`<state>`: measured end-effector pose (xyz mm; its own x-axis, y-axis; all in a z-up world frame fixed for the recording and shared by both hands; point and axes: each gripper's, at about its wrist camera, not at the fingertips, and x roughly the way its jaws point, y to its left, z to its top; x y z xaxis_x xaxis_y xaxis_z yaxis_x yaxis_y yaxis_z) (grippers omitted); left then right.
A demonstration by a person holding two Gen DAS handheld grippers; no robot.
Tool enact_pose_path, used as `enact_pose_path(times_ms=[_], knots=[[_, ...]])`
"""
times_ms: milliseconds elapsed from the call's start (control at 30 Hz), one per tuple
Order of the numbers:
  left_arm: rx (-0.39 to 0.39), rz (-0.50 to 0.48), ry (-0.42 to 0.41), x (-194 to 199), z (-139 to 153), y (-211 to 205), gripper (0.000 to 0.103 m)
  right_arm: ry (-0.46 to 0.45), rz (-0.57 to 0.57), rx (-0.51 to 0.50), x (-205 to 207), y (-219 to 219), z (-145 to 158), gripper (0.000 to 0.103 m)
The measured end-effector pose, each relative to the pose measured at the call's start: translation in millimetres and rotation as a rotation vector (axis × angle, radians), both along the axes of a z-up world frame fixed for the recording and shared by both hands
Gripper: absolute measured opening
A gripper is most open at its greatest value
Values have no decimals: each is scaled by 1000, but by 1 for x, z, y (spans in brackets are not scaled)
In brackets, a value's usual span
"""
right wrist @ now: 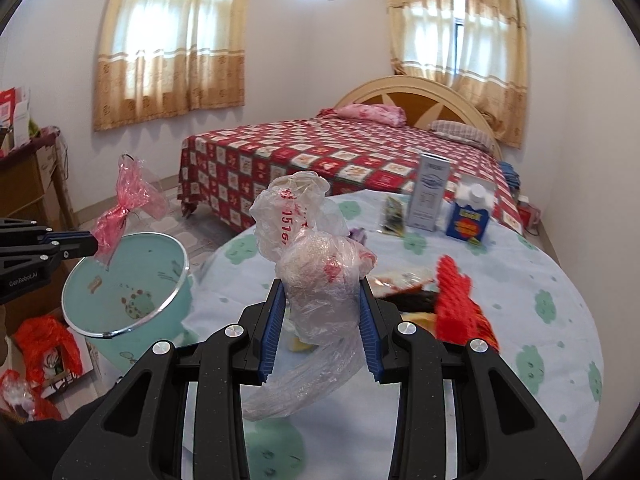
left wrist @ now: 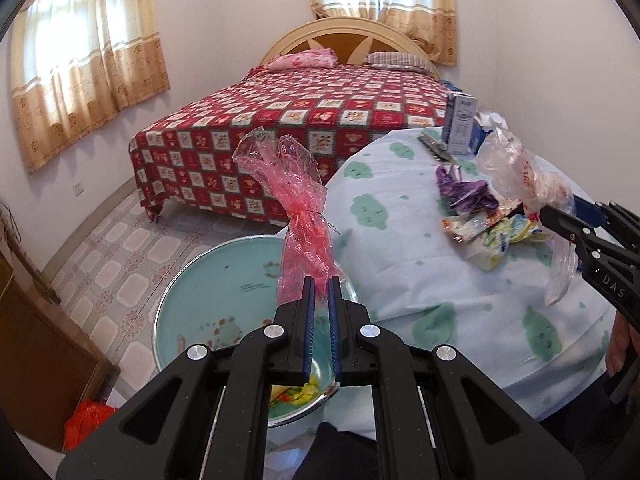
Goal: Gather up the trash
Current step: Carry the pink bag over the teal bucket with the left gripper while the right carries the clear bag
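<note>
Item one: my left gripper (left wrist: 320,280), jaws pressed nearly together, pinching the lower end of a pink cellophane wrapper (left wrist: 298,204); the wrapper stands up from the pads, twisted at its middle, flaring open at the top; it hangs above the mint-green bin (left wrist: 188,280), which sits on the floor beside the round table (left wrist: 400,240). Item two: my right gripper (right wrist: 322,312), jaws partly apart, clamped on a crumpled clear plastic bag (right wrist: 316,280) with red print; the bag bulges up past the pads and trails down beneath them, over the table's edge. Item three: loose wrappers (left wrist: 476,220) lying on the cloud-print tablecloth, just beside the right gripper's tips in the left view. Item four: two cartons (right wrist: 444,204) standing upright at the table's far side; a bed (right wrist: 320,148) beyond.
</note>
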<state>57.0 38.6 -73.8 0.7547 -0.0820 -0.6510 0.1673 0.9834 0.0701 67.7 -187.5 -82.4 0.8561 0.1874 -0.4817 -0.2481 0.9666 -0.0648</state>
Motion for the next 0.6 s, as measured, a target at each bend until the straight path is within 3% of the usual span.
enact_pose_path(times_ms=[600], knots=[[-5, 79, 25, 1, -11, 42, 7, 18, 109, -62, 23, 63, -3, 36]])
